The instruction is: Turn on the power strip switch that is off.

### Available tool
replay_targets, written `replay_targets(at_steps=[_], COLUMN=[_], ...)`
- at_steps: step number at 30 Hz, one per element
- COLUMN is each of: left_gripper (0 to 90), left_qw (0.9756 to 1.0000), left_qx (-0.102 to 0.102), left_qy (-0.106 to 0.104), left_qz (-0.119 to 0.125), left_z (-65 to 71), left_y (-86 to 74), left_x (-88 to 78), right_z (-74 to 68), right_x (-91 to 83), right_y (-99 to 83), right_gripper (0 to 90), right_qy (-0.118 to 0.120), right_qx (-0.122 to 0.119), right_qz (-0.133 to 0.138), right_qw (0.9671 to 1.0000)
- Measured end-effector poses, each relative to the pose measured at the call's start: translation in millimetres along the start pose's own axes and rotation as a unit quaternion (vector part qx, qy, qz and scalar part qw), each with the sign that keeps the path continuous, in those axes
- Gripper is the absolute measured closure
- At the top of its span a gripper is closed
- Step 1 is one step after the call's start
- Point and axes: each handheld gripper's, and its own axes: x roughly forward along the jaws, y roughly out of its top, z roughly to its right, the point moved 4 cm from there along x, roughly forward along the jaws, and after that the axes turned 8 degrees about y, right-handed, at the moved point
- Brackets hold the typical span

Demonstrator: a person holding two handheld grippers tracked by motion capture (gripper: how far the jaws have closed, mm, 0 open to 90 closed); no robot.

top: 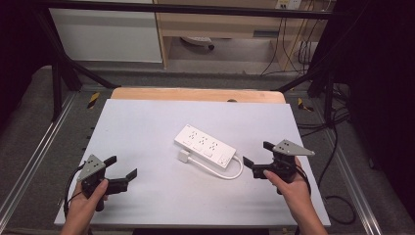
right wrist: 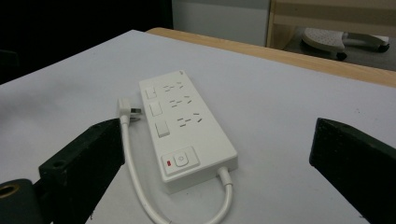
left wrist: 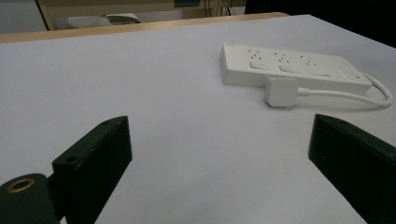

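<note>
A white power strip (top: 205, 145) (left wrist: 289, 70) (right wrist: 184, 126) lies flat near the middle of the white table (top: 147, 127), angled from back left to front right. Its white cable (top: 230, 172) (right wrist: 140, 191) loops round from the right end to the plug (top: 184, 156) (left wrist: 281, 91) (right wrist: 125, 107), which lies on the table beside the strip. My left gripper (top: 121, 167) (left wrist: 219, 154) is open near the front left, apart from the strip. To the strip's right my right gripper (top: 256, 153) (right wrist: 219, 163) is open, with its jaws pointing at the strip's switch end.
A wooden strip (top: 195, 94) runs along the table's far edge. Black frame bars (top: 63, 68) rise at both sides. Cables (top: 337, 147) lie on the floor at the right. A chair base (top: 198, 41) sits under the far desk.
</note>
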Motion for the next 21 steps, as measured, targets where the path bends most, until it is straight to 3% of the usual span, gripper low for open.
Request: replay_targets(at_steps=[21], left_gripper=[6.3], left_qw=[1.0], left_qx=[0.001], left_qy=[-0.001], left_qz=[-0.001], left_z=[0.2], left_y=[-0.3], left_x=[-0.1], right_z=[-7.3], right_x=[25.6], right_y=[18.5], right_gripper=[2.0], right_qy=[0.018], right_qx=[-0.014], right_qz=[-0.007], right_qw=[0.9997])
